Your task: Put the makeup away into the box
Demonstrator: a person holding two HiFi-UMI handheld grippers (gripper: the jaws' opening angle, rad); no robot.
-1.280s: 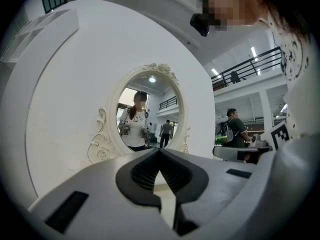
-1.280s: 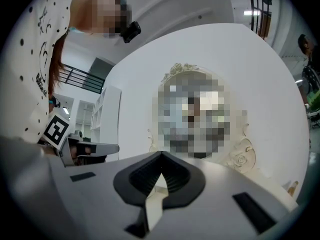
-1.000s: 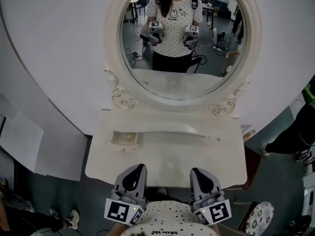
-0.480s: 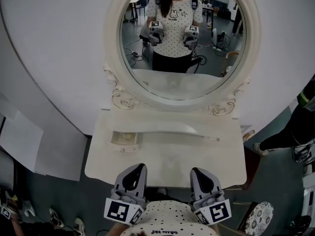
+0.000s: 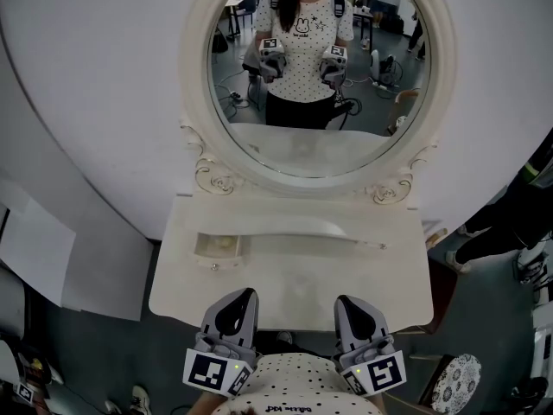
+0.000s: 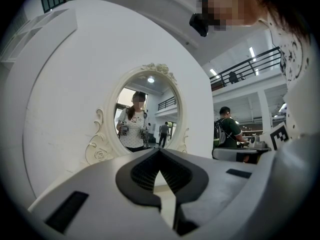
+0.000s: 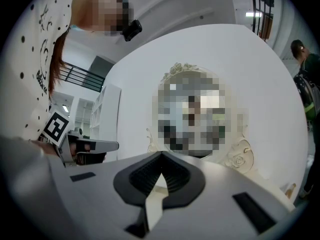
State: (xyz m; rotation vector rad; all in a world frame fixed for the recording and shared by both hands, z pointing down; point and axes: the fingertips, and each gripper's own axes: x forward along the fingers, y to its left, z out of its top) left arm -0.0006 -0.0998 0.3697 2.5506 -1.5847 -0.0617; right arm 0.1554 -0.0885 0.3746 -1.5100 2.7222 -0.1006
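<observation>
Left hand-held gripper (image 5: 241, 301): jaws together, empty | right hand-held gripper (image 5: 347, 304): jaws together, empty

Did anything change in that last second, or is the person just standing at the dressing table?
Nothing was taken hold of or let go. Only bystanders on the floor shifted: the dark legs at the right edge and the shoe at lower left stepped about. The left gripper and right gripper stayed put, shut and empty, at the dressing table's front edge.
</observation>
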